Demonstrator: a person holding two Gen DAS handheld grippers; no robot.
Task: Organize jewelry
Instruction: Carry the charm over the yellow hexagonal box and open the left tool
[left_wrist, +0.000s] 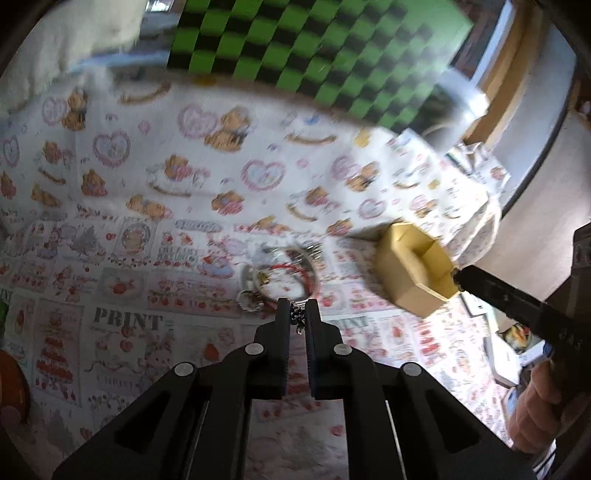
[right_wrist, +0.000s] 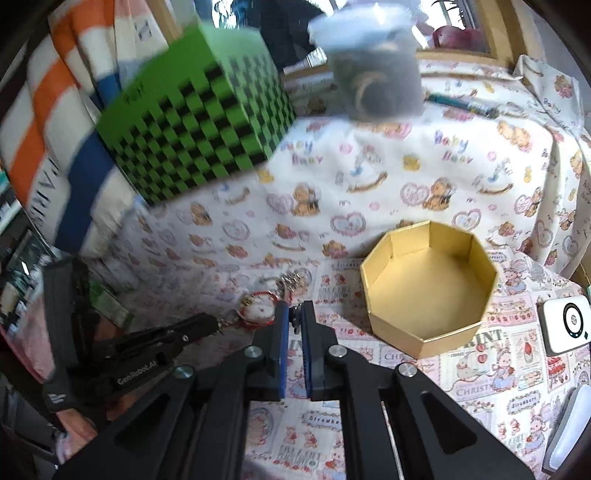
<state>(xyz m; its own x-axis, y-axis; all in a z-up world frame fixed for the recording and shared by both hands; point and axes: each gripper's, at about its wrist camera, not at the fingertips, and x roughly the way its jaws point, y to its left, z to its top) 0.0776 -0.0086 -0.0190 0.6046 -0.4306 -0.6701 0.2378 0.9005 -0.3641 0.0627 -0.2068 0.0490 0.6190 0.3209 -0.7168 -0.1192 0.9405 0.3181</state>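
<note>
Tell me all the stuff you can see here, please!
Gold octagonal cardboard box: one, gold, open and empty, on the printed cloth, right of the jewelry.
Tangled jewelry pile of silvery rings and red cord: one heap, silver and red, on the cloth ahead of both tongs.
Green-and-black checkered box: one, at the back left.
Clear lidded plastic tub: one, dark contents, at the back.
Cartoon-print cloth: white with bears and hearts, covering the surface.
White small device: one, at the right edge.
Left tongs: black, shut on a small chain piece by the pile.
Right tongs: black with blue pads, shut on a small dark piece.
Hand: one, holding the right tongs.
</note>
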